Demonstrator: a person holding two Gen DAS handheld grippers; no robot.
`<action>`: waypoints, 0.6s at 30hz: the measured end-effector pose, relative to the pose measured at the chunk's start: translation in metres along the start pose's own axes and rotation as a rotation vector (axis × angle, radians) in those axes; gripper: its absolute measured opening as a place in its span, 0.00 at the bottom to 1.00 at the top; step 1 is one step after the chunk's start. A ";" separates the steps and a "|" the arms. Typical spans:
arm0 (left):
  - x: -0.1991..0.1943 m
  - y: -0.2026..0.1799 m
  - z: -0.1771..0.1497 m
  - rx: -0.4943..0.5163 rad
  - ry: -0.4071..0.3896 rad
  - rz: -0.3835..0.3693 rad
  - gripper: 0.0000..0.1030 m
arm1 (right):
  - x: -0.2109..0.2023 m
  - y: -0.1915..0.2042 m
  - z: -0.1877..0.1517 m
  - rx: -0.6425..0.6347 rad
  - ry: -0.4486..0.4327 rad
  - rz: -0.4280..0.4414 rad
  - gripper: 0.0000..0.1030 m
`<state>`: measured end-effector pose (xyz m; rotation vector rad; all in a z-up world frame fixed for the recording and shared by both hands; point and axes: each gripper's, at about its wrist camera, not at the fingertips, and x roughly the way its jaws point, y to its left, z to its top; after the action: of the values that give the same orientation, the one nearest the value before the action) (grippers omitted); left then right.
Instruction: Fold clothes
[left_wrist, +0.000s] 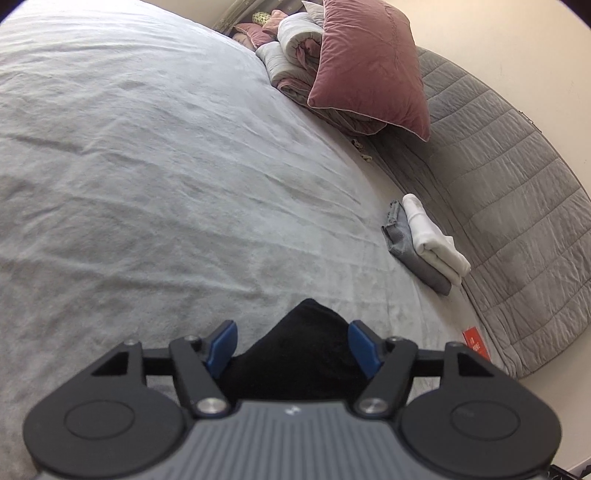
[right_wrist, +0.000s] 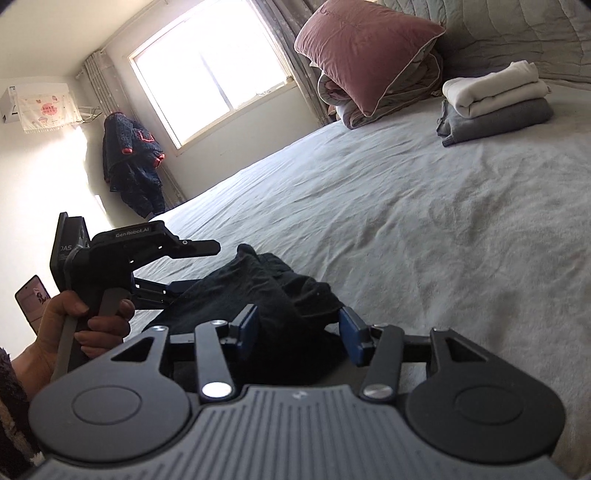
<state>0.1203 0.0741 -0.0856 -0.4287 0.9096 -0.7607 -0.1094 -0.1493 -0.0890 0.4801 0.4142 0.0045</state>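
A black garment (right_wrist: 258, 291) is seen lying crumpled on the grey bed (right_wrist: 406, 221), at its near edge, directly in front of both claws. In the right wrist view the right claw (right_wrist: 299, 328) is held just above the near part of the cloth; its blue pads (right_wrist: 249, 325) stand about half apart, and the cloth is seen between them but is not pressed by them, so nothing is gripped. In the left wrist view the left claw (left_wrist: 293, 345) is also open, rather wide, and a pointed corner of the black garment (left_wrist: 306, 343) is seen between and beyond its fingers, again without being pinched. From the right wrist view, the left claw is placed at the far-left end of the heap and the right claw at the near end, so the long axis of the bundle seems to run from one claw to the other. Both claws are judged equally near, each to its own end. A folded white garment (right_wrist: 495, 88) on a folded grey one (right_wrist: 498, 120) is stacked well apart, near the pink pillow (right_wrist: 365, 48); the black piece is probably to be spread flat next.
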 end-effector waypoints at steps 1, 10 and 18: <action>0.003 -0.001 0.000 0.005 0.001 0.003 0.57 | 0.003 -0.001 0.001 -0.005 0.001 0.004 0.51; 0.010 -0.005 -0.010 0.011 -0.012 0.016 0.09 | 0.012 0.008 -0.002 -0.088 -0.002 0.086 0.51; -0.020 -0.007 -0.014 0.017 -0.069 -0.010 0.04 | 0.011 0.011 -0.001 -0.046 0.051 0.171 0.16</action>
<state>0.0980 0.0837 -0.0779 -0.4426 0.8367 -0.7580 -0.0981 -0.1383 -0.0890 0.4691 0.4207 0.1913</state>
